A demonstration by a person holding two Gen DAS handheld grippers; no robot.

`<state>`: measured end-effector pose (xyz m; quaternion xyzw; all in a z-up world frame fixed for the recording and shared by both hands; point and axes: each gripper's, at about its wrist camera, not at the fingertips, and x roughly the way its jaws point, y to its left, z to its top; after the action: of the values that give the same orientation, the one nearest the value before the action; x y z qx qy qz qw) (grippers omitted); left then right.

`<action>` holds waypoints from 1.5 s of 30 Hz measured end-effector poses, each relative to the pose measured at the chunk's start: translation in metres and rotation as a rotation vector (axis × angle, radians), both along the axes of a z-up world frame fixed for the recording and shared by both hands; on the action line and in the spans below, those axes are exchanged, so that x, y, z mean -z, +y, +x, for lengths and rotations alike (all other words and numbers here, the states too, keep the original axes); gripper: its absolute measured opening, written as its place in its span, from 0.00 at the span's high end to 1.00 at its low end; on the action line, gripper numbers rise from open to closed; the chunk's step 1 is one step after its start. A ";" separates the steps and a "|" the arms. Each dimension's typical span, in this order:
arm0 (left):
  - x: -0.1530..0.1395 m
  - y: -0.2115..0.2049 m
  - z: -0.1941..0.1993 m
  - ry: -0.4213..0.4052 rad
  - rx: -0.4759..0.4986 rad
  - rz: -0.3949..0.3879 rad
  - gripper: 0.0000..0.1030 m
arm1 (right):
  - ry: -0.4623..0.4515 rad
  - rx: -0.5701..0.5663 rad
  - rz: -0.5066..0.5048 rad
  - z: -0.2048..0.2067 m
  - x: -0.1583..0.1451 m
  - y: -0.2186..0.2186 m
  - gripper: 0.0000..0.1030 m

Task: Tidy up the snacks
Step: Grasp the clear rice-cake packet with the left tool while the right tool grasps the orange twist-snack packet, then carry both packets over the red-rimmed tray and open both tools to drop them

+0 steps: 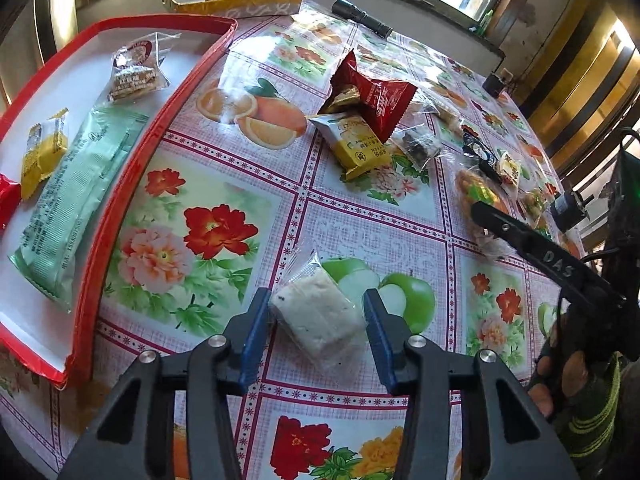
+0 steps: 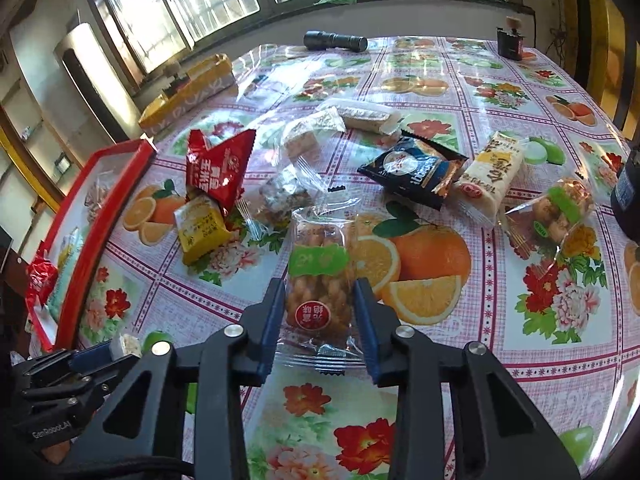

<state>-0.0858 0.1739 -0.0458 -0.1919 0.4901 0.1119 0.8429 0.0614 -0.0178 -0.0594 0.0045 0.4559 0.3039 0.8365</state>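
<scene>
Left gripper (image 1: pixel 316 320): jaws stood wide, blue pads either side of the white rice cake (image 1: pixel 316 316) in its clear wrapper; pads just beside it, and whether they touched it could not be told.
Right gripper (image 2: pixel 320 316): jaws narrowed around the fried twist packet (image 2: pixel 318 268) with the green band; pads at its wrapper edges, contact not certain.
Red tray (image 1: pixel 132 184): sat at the tabletop's left edge, already carrying a long pale green packet (image 1: pixel 76 200), a small yellow packet (image 1: pixel 42 152) and a clear-wrapped bar (image 1: pixel 134 76).
Middle of the tablecloth (image 1: pixel 280 216): a red foil bag (image 2: pixel 218 168) leaned over a yellow cake packet (image 2: pixel 200 228); clear-wrapped sweets lay just beside them.
Right side: a dark blue packet (image 2: pixel 416 172) touched a cream rice cracker packet (image 2: pixel 492 172); a second twist packet (image 2: pixel 556 212) lay near the right edge.
Far edge: a black flashlight (image 2: pixel 334 41) lay by the window, and a yellow box (image 2: pixel 188 92) stood near the far left corner.
</scene>
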 end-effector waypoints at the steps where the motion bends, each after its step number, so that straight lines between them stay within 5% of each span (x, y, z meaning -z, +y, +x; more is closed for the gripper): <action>1: -0.001 -0.001 0.000 0.000 0.000 0.012 0.56 | -0.001 0.004 0.008 0.000 -0.002 -0.002 0.64; 14: -0.037 -0.005 -0.009 -0.032 -0.030 0.224 0.56 | -0.008 -0.025 0.119 -0.016 -0.031 -0.007 0.64; 45: -0.095 0.081 -0.056 -0.152 -0.237 0.285 0.56 | 0.050 -0.189 0.229 -0.040 -0.055 0.062 0.64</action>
<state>-0.1417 0.2552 0.0497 -0.1347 0.3781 0.2638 0.8771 0.0215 0.0445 -0.0048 0.0642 0.4372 0.4312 0.7866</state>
